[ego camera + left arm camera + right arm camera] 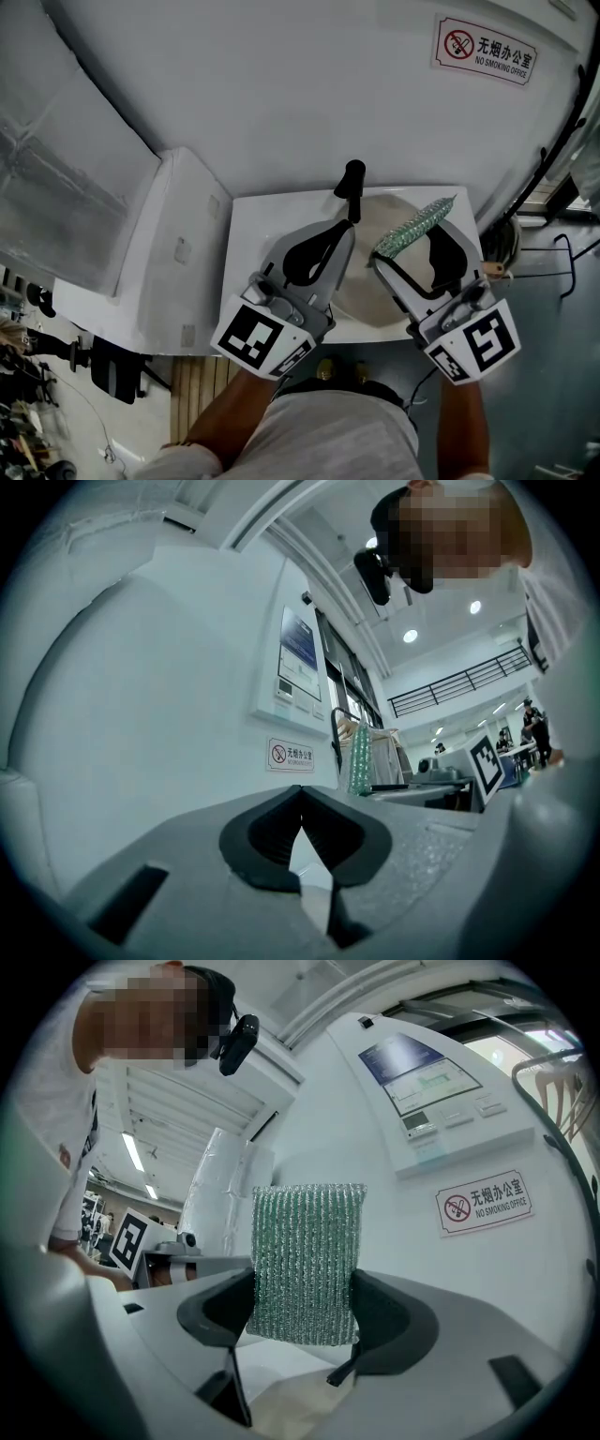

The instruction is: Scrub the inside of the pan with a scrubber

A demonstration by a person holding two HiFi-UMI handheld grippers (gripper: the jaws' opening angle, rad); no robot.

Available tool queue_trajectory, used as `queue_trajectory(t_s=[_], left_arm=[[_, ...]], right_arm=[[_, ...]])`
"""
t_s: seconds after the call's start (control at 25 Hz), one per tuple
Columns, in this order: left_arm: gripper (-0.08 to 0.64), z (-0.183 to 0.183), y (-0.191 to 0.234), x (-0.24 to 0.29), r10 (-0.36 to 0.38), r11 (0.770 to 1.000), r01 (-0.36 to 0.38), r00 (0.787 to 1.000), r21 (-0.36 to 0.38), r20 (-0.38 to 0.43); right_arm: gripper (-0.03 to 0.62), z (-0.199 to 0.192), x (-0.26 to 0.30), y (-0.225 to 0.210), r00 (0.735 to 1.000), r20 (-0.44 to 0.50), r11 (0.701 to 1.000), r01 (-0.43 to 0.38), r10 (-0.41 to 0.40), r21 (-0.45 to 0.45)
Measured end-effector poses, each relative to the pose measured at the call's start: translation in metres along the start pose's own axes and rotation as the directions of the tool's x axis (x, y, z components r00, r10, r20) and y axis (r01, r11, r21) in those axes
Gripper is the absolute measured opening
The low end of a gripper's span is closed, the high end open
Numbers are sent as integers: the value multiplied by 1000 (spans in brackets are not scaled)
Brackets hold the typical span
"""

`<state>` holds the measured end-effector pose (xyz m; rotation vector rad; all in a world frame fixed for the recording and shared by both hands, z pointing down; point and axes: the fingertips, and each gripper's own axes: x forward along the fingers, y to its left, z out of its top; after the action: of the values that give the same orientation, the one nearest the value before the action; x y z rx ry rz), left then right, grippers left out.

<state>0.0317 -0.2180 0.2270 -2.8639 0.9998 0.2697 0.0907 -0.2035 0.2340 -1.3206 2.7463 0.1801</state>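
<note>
I am clamping the scrubber (305, 1265) upright in my right claw (414, 236), with its long axis running out past the pads. The pan (361, 281) is sitting directly beneath that claw, its pale inside facing up, so the scrubber needs tipping downward into it. The pan's handle (352, 183) is pointing away from me toward the wall. My left claw (345, 223) is pinched closed just left of the pan, its tips near the handle's root, with nothing showing between them. The counter (248, 244) is lying open left of the pan, and its front edge is running close on my side of the pan.
</note>
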Motion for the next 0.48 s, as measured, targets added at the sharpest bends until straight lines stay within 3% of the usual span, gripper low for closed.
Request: queue_trajectory(t_s=[0.48], left_arm=[[15,-3,1,-3,-1,1000,1,1000,-11,-2]], right_arm=[[332,-3,0,2,1000,-8,1000,13,-13,1]])
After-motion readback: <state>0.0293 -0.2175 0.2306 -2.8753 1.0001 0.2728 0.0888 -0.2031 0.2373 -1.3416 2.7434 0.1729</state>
